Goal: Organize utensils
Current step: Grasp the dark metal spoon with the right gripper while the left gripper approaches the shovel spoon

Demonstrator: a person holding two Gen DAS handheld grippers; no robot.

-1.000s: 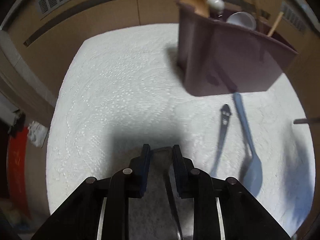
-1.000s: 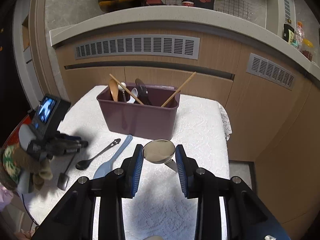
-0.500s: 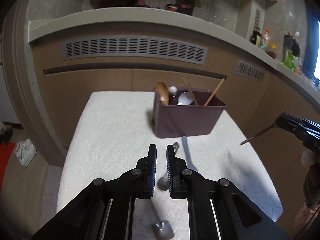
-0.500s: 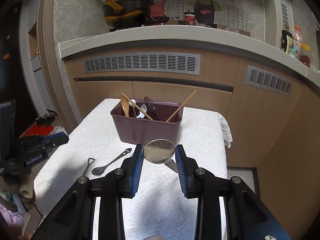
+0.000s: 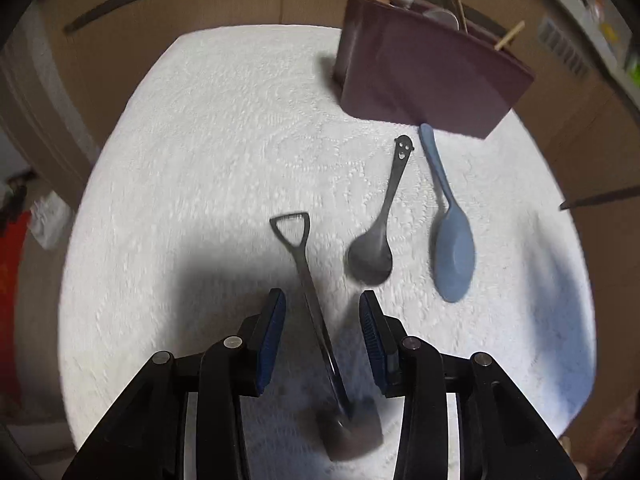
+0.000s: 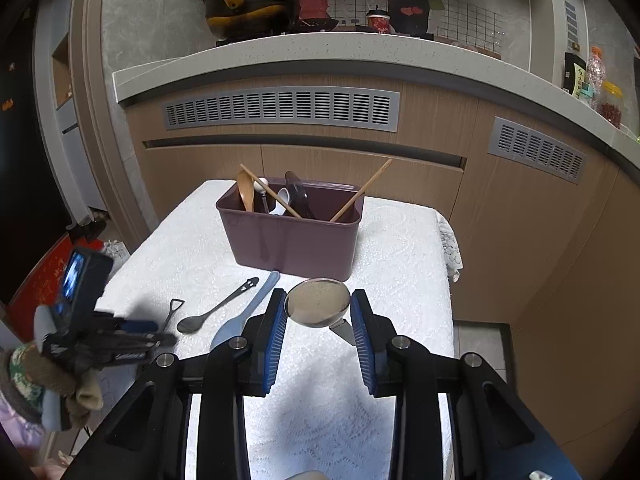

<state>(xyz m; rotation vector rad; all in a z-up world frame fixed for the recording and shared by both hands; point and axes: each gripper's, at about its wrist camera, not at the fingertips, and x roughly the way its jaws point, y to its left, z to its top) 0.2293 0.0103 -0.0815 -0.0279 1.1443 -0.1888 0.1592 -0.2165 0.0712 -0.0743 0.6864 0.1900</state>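
Utensils are lying loose: the shovel-handled spoon (image 5: 310,300) is sitting between the left tongs (image 5: 322,312), which are opening, pads clear of it, ready to grab. Right tongs (image 6: 319,312) are clenching a steel ladle-spoon (image 6: 318,302), bound for the purple caddy (image 6: 292,240) ahead.

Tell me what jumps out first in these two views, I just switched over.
The right claw is shut on a shiny metal spoon, held up in front of the purple bin of utensils on the white table. The left claw, jaws opening, straddles a shovel-shaped spoon lying there, beside a dark spoon and a blue spoon.
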